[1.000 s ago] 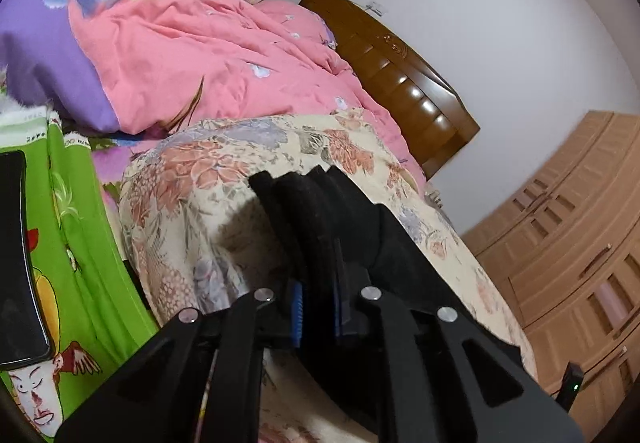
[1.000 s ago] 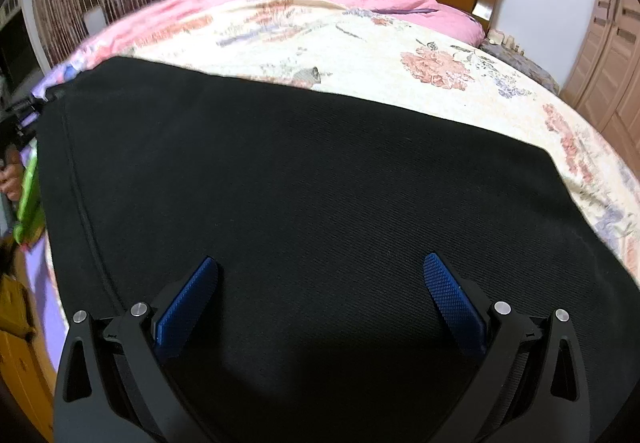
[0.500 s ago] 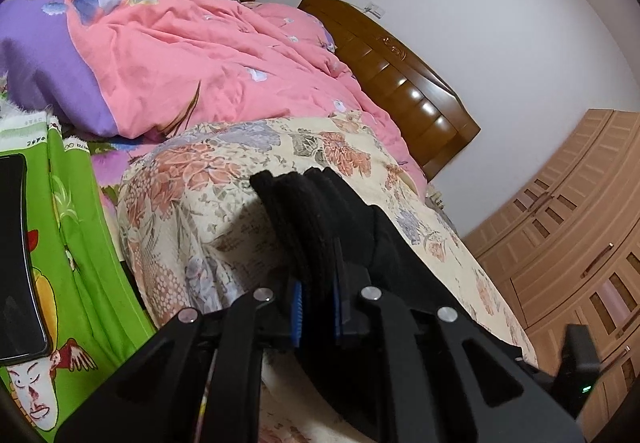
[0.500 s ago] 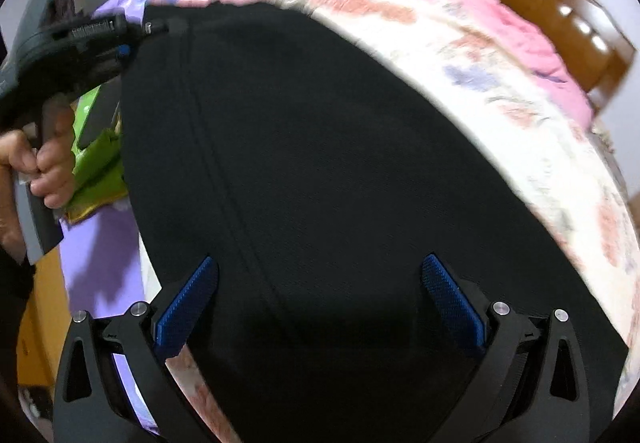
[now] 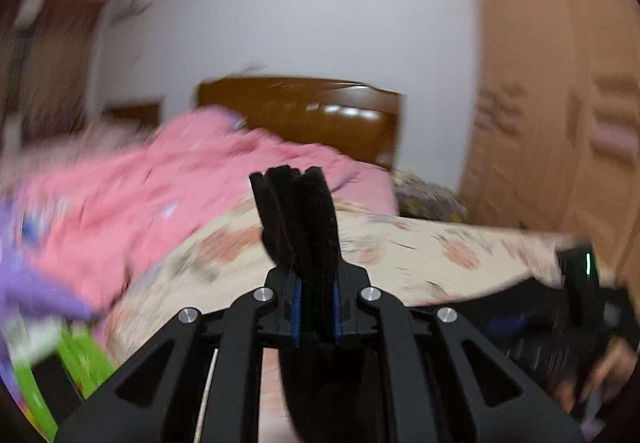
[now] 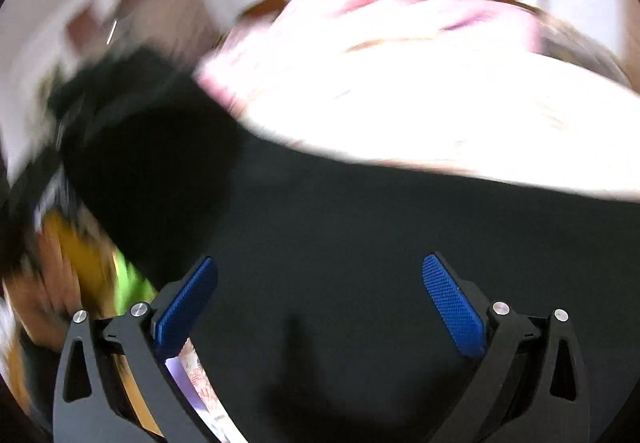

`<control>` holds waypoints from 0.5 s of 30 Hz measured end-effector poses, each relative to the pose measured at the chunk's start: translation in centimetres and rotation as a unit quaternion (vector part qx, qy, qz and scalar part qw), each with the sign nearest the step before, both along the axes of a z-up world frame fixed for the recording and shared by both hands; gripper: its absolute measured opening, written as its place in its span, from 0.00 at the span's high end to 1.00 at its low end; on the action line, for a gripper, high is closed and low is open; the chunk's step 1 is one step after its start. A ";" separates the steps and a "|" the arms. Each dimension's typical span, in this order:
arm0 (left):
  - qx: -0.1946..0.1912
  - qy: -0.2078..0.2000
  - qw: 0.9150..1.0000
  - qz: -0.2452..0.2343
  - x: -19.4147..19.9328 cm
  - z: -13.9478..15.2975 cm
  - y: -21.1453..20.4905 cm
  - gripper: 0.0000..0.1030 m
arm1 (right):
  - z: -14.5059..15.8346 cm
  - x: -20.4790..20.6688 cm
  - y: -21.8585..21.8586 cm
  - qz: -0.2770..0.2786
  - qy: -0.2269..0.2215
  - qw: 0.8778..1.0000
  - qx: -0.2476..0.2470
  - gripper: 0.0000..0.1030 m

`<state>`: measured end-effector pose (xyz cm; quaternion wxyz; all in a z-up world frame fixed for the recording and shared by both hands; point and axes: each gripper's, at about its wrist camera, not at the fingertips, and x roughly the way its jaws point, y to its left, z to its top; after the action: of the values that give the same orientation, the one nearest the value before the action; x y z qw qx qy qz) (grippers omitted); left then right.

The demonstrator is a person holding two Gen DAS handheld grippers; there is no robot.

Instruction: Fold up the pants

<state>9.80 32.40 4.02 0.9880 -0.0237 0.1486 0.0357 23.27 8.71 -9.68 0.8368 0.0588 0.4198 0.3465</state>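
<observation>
The black pants [image 6: 360, 243] lie spread on the floral bed sheet [image 6: 440, 115]. My left gripper [image 5: 316, 317] is shut on a bunched edge of the pants [image 5: 298, 219], which sticks up past its blue pads, lifted above the bed. In the blurred right wrist view that held corner [image 6: 152, 147] rises at the left. My right gripper [image 6: 320, 303] stands open just over the cloth, its blue pads [image 6: 186, 307] wide apart and not pressing on anything. The right gripper's body [image 5: 580, 271] and a hand [image 5: 600, 371] show at the left view's right edge.
A pink quilt [image 5: 140, 183] is piled on the bed's far left. The wooden headboard [image 5: 300, 107] stands at the back before a white wall. A wooden wardrobe [image 5: 560, 123] fills the right. Green printed fabric [image 5: 80, 363] lies at the bed's near left.
My left gripper has risen with the pants edge and rolled upright, now facing the headboard. The right gripper's view has swung, and the held corner now stands up from the bed.
</observation>
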 end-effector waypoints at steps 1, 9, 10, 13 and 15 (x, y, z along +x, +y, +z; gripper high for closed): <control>0.033 0.002 0.999 -0.022 0.4 0.3 -2.9 0.90 | 0.4 0.3 -3.2 -0.040 0.001 0.999 0.018 0.04; 0.243 0.081 0.956 -0.139 3.6 -7.9 -23.5 0.90 | 2.8 -1.3 -20.1 -0.207 -0.017 0.974 0.089 0.04; 0.278 0.103 0.943 -0.151 4.2 -10.2 -25.8 0.90 | 2.7 -1.7 -21.1 -0.213 -0.018 0.973 0.086 0.04; 0.378 0.112 0.907 -0.152 4.2 -14.8 -29.6 0.84 | 1.8 -2.2 -22.9 -0.213 -0.002 0.974 0.075 0.04; 0.381 0.108 0.906 -0.149 3.7 -14.7 -29.5 0.77 | 0.8 -2.0 -22.9 -0.200 0.009 0.977 0.069 0.04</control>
<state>13.53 2.94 -10.66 0.8933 0.3811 0.2316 -0.0559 21.27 -14.23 -8.89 0.8793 0.2027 0.3820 0.1995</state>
